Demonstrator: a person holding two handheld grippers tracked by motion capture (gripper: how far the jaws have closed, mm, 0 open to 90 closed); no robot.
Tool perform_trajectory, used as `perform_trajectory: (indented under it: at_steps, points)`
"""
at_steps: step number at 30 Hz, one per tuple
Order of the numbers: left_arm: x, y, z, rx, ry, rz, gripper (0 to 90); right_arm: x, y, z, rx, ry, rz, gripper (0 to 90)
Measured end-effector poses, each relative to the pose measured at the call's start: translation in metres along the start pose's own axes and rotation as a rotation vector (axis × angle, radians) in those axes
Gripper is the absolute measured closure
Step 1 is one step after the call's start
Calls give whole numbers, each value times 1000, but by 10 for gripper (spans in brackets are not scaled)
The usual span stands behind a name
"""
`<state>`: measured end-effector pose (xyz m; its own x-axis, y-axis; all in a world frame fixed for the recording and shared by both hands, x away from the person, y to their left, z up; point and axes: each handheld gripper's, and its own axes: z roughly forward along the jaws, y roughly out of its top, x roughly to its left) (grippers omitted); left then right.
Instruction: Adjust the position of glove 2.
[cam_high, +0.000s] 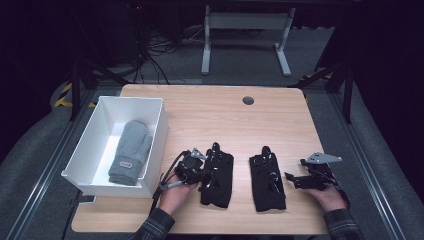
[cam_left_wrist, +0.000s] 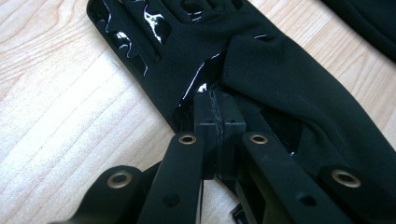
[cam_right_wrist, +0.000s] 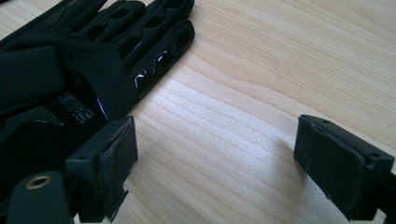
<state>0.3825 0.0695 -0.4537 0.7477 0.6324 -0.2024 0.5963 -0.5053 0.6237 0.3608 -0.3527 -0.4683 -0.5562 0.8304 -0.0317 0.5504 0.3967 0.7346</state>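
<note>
Light wooden desk, white bin at its left edge with a grey mitten already inside — presumably the place for the two black gloves too. Left glove flat beside the bin, right glove just beside it toward the right. Left tool pinched together on a fold of the left glove's fabric near the cuff. Best lifted slowly, kept clamped, cleared over the bin's near wall before release — thin fabric, likely to slip. Right tool resting with jaws wide apart beside the right glove, gripping nothing.
</note>
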Motion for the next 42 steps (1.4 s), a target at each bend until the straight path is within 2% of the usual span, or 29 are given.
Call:
perform_trajectory:
  at_steps: [6, 10, 15, 18, 19, 23, 27, 29, 31, 35, 37, 40, 42]
  points:
    - [7, 3, -4, -35, 40, -20, 743, 0, 0, 0, 0, 1, -1, 139]
    - [13, 4, -5, -37, 64, -30, 711, 0, 0, 0, 0, 1, -1, 139]
    - [17, 3, 2, -19, 64, -42, 710, 0, 0, 0, 0, 2, -2, 139]
    - [16, 2, 4, -18, 57, -53, 731, 0, 0, 0, -1, 2, -1, 139]
    - [17, 2, 4, -15, 41, -57, 747, 0, 0, 0, -1, 1, 0, 139]
    - [16, 2, 4, -12, 34, -56, 838, 1, 0, 0, 0, 5, -2, 135]
    - [16, 3, 3, -20, 22, -80, 882, 2, -1, -1, 1, 11, -6, 144]
    - [17, 3, 1, -25, 10, -89, 885, 3, 1, -4, 17, 23, -14, 222]
    - [18, 4, -1, -39, -7, -101, 887, 5, 3, -7, 18, 58, -23, 318]
    - [18, 6, -7, -60, -29, -112, 888, 11, 6, -14, -1, 143, -46, 619]
    - [18, 6, -8, -67, -41, -116, 888, 15, 8, -16, 13, 177, -58, 770]
    - [18, 6, -10, -78, -56, -125, 888, 23, 9, -15, 29, 220, -81, 885]
    - [18, 6, -11, -83, -64, -131, 888, 27, 9, -12, 49, 241, -93, 897]
